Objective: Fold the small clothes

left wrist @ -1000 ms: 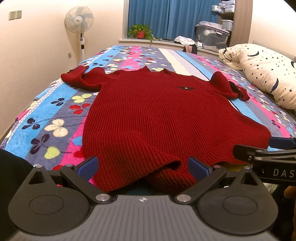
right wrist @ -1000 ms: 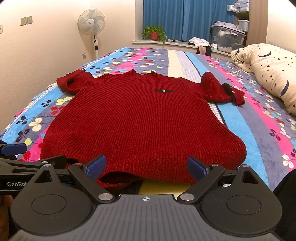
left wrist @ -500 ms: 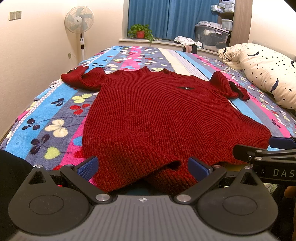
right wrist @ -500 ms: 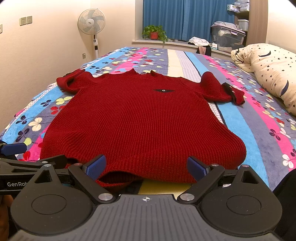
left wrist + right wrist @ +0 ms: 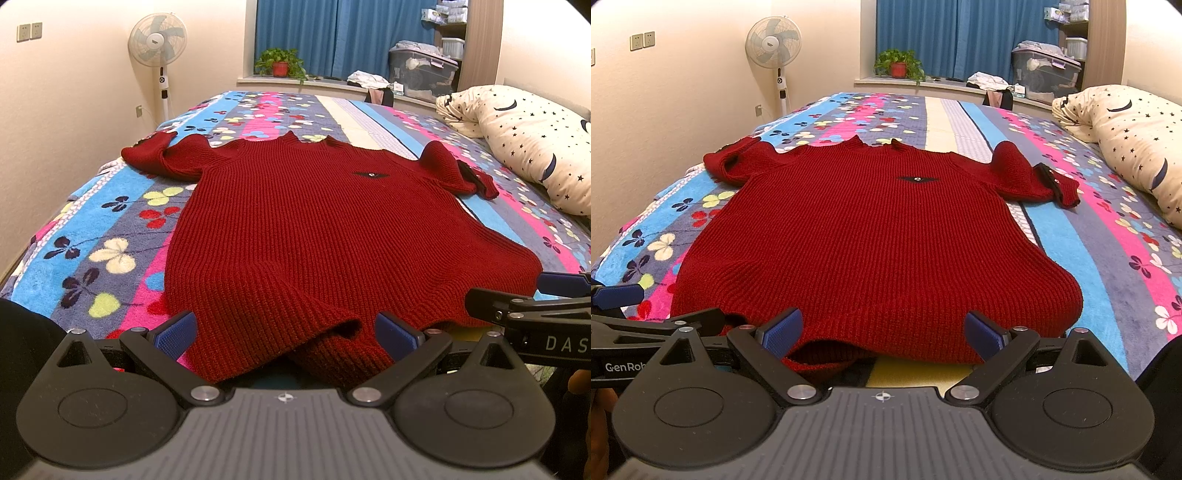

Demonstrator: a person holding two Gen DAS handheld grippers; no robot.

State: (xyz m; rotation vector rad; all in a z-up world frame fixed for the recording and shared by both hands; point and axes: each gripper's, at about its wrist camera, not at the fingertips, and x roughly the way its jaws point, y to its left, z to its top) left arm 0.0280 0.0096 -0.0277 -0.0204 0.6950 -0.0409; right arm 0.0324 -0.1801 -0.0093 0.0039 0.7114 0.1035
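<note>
A dark red knit sweater (image 5: 325, 229) lies flat, front up, on the bed, collar away from me; it also shows in the right wrist view (image 5: 875, 240). Both short sleeves are spread out to the sides. My left gripper (image 5: 286, 330) is open, its blue pads on either side of the hem's near left part, which rises in a small fold between them. My right gripper (image 5: 882, 332) is open at the hem's near right part. Each gripper shows at the edge of the other's view.
The bed has a striped flowered blanket (image 5: 122, 229). A star-patterned pillow (image 5: 532, 147) lies at the right. A standing fan (image 5: 159, 48) is by the left wall. A windowsill with a plant (image 5: 280, 62) and storage boxes is behind the bed.
</note>
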